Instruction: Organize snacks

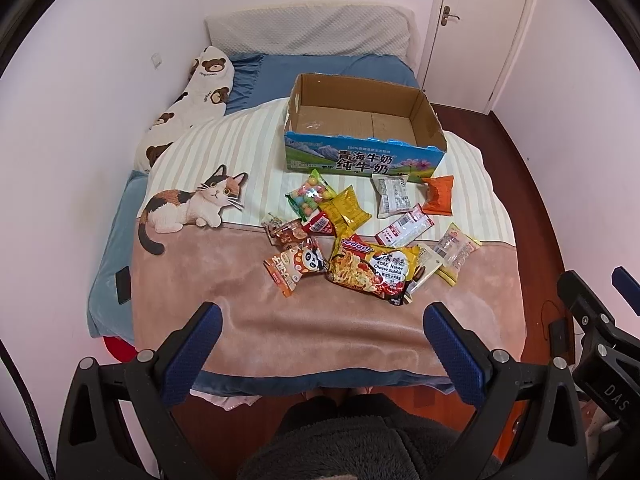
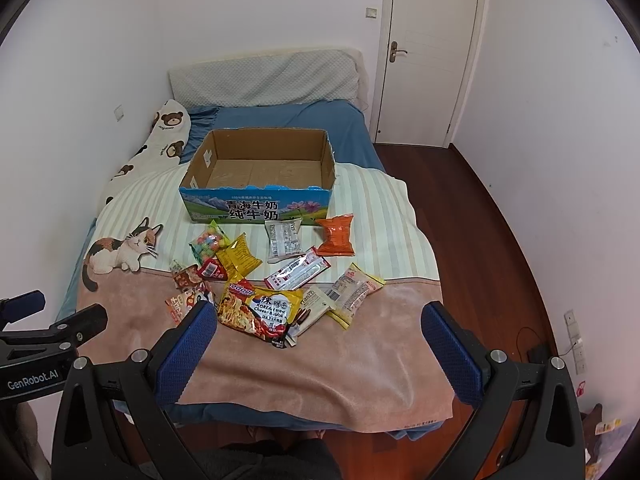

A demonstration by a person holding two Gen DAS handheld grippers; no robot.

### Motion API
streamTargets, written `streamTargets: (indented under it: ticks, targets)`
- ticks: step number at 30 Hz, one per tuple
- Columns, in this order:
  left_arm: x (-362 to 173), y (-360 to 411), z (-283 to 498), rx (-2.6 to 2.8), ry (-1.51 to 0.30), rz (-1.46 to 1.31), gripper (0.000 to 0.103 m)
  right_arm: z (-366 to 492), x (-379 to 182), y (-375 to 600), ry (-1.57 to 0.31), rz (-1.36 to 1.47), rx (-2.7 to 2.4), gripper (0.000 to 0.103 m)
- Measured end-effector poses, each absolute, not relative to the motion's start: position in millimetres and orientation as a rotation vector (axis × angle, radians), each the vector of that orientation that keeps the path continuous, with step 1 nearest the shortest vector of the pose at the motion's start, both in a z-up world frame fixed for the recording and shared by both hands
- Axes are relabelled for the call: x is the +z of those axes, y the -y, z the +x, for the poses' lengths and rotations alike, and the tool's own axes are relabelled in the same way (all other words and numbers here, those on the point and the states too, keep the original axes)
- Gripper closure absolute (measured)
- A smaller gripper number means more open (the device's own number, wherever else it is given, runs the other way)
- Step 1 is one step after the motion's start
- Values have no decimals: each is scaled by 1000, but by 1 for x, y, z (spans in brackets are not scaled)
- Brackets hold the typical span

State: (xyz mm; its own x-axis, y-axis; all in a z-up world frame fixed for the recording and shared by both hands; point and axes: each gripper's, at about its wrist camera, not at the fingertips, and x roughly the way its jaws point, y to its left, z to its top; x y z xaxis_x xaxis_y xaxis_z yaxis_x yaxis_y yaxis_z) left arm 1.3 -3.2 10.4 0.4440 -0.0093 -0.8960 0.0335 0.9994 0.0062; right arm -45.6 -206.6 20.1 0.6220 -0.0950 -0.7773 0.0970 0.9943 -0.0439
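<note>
A: Where are the snacks?
B: Scattered crinkly packets [image 1: 372,268] lie on the bed's pink-and-striped blanket [image 1: 248,312], just before the empty blue-printed cardboard box [image 2: 256,208].
A: The tongs?
B: Left tongs [image 1: 322,340] and right tongs [image 2: 320,340] both spread wide, holding nothing.

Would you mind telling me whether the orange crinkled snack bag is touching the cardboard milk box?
Apart. In the right wrist view, a strip of striped blanket shows between the orange crinkled snack bag and the cardboard milk box; the left wrist view agrees.
</note>
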Motion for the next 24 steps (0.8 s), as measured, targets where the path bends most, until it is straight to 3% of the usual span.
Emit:
streamTargets:
  ticks: [24]
  targets:
    - [10, 10, 2, -32, -1109, 22, 0, -47, 22, 208, -890, 2, -116, 0]
